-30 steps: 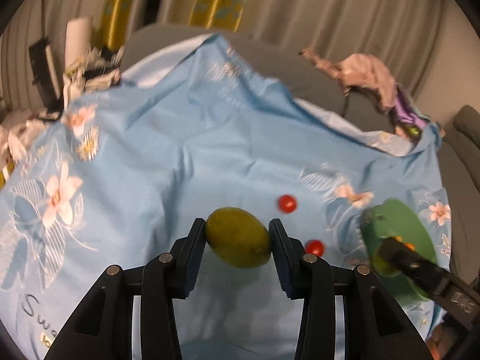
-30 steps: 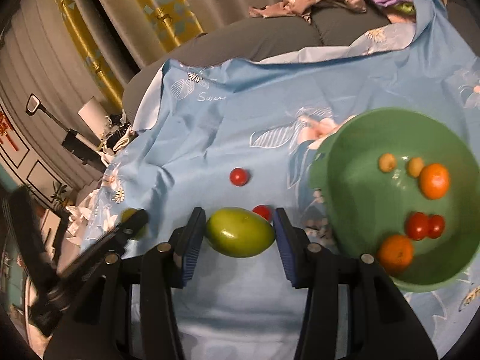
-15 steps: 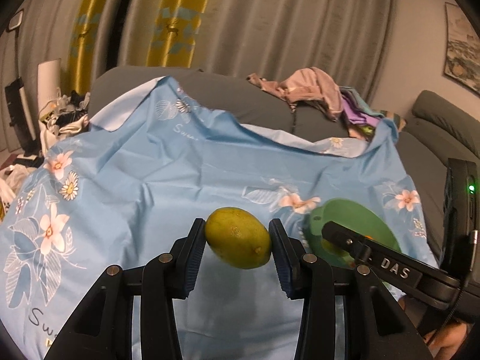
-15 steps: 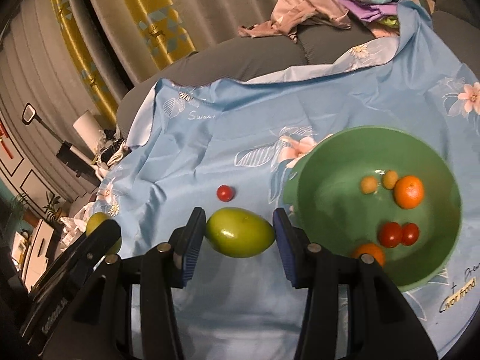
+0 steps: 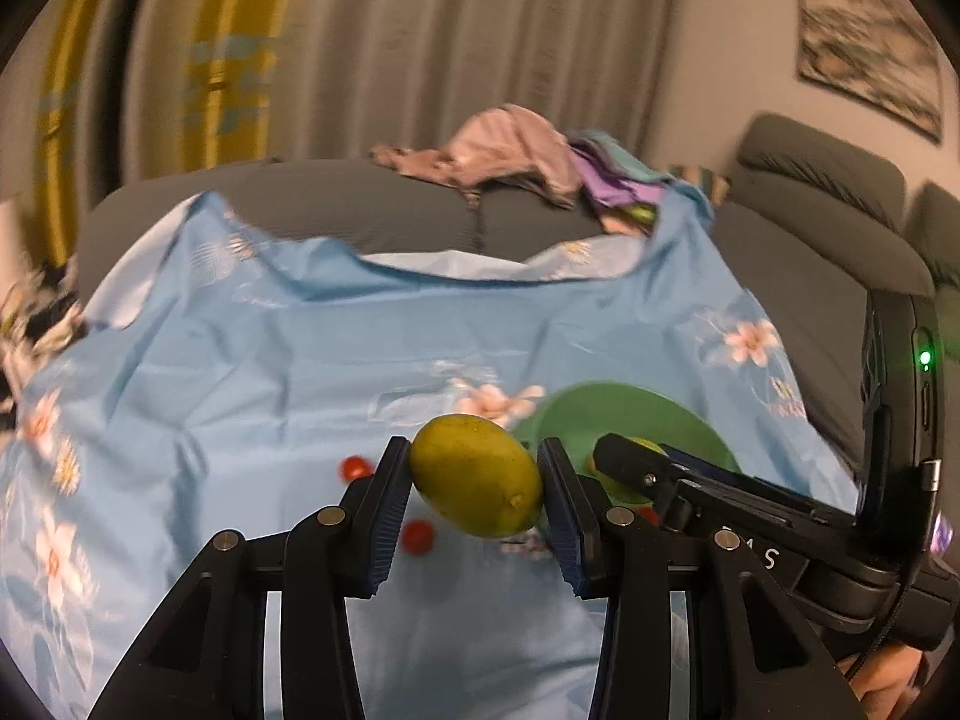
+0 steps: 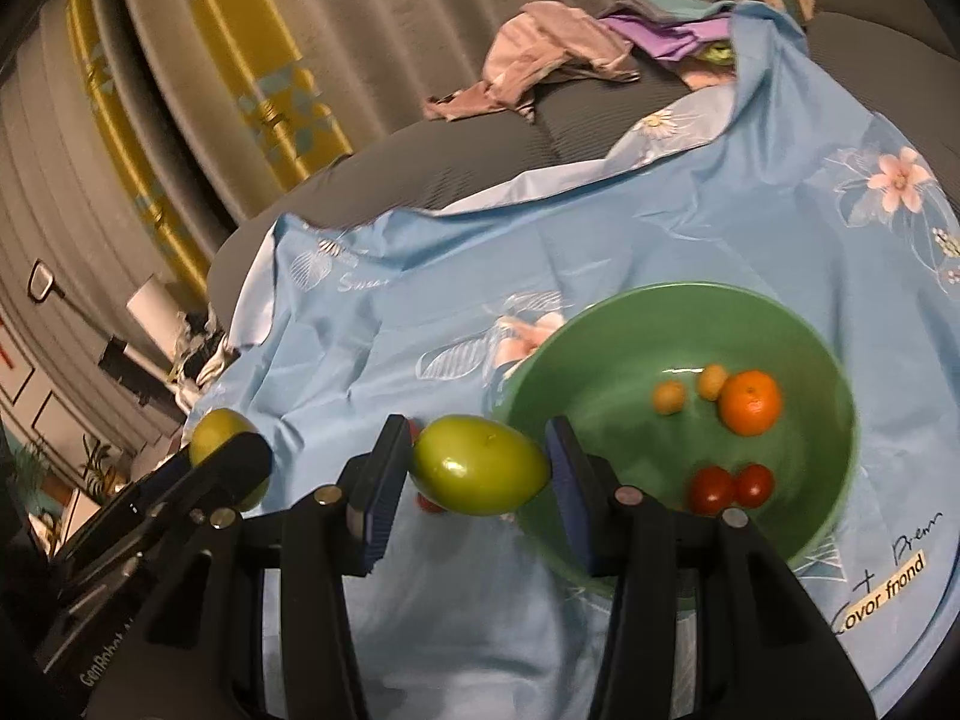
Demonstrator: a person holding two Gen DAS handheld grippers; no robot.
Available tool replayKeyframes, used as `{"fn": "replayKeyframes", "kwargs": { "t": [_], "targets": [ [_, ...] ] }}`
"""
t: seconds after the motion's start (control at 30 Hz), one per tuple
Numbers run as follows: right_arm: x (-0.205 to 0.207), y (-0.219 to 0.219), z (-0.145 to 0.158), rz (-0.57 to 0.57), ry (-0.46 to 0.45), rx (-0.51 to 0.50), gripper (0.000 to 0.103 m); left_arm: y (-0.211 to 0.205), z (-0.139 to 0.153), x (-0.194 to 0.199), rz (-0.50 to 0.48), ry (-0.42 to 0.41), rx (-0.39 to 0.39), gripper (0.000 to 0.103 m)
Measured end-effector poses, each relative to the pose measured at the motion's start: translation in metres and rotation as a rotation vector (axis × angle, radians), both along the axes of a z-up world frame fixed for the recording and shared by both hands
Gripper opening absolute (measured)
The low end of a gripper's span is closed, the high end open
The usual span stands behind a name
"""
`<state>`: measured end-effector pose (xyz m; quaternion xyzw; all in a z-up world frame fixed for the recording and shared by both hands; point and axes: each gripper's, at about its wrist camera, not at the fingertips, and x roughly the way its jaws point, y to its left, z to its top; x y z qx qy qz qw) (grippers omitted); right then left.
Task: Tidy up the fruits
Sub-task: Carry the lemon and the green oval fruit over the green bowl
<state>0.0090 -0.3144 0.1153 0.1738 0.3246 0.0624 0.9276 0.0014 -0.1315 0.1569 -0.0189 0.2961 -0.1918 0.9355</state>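
My left gripper (image 5: 477, 489) is shut on a yellow-green lemon (image 5: 474, 491) and holds it above the blue flowered cloth (image 5: 270, 372). My right gripper (image 6: 480, 465) is shut on a shiny green fruit (image 6: 480, 465), just left of the green bowl (image 6: 600, 348). The bowl holds an orange (image 6: 750, 402), two red tomatoes (image 6: 729, 487) and two small yellow fruits (image 6: 690, 390). In the left wrist view the bowl (image 5: 582, 414) sits right of the lemon, partly behind the right gripper (image 5: 630, 462). Two red tomatoes (image 5: 355, 468) (image 5: 417, 537) lie on the cloth. The left gripper with its lemon (image 6: 216, 429) shows at the left of the right wrist view.
The cloth covers a grey sofa (image 5: 372, 192) with a heap of clothes (image 5: 528, 150) on its back. Curtains (image 5: 420, 42) hang behind. Clutter and a white roll (image 6: 150, 300) stand beyond the cloth's left edge.
Both grippers have moved right and nearer the bowl with their fruits still held. The right gripper now reaches over the bowl's near rim in the left wrist view.
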Motion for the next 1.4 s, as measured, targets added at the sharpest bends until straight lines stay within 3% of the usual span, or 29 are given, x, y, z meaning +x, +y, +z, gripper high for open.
{"fn": "replayKeyframes", "kwargs": {
  "t": [0.1,0.53,0.67,0.77,1.4],
  "targets": [
    [-0.001,-0.010,0.000,-0.032,0.000,0.006,0.047,-0.008,-0.003,0.005,-0.047,-0.017,-0.008,0.043],
    [-0.002,-0.043,-0.006,-0.168,0.024,0.011,0.047,-0.026,-0.037,0.046,-0.136,0.154,-0.133,0.043],
    [0.000,-0.053,-0.010,-0.173,0.038,0.071,0.047,-0.029,-0.050,0.052,-0.178,0.195,-0.177,0.043],
    [0.000,-0.054,-0.012,-0.182,0.044,0.057,0.047,-0.037,-0.059,0.054,-0.210,0.233,-0.196,0.043],
    [0.005,-0.086,-0.024,-0.276,0.114,0.016,0.047,-0.082,-0.065,0.034,-0.238,0.205,-0.061,0.043]
  ]
}}
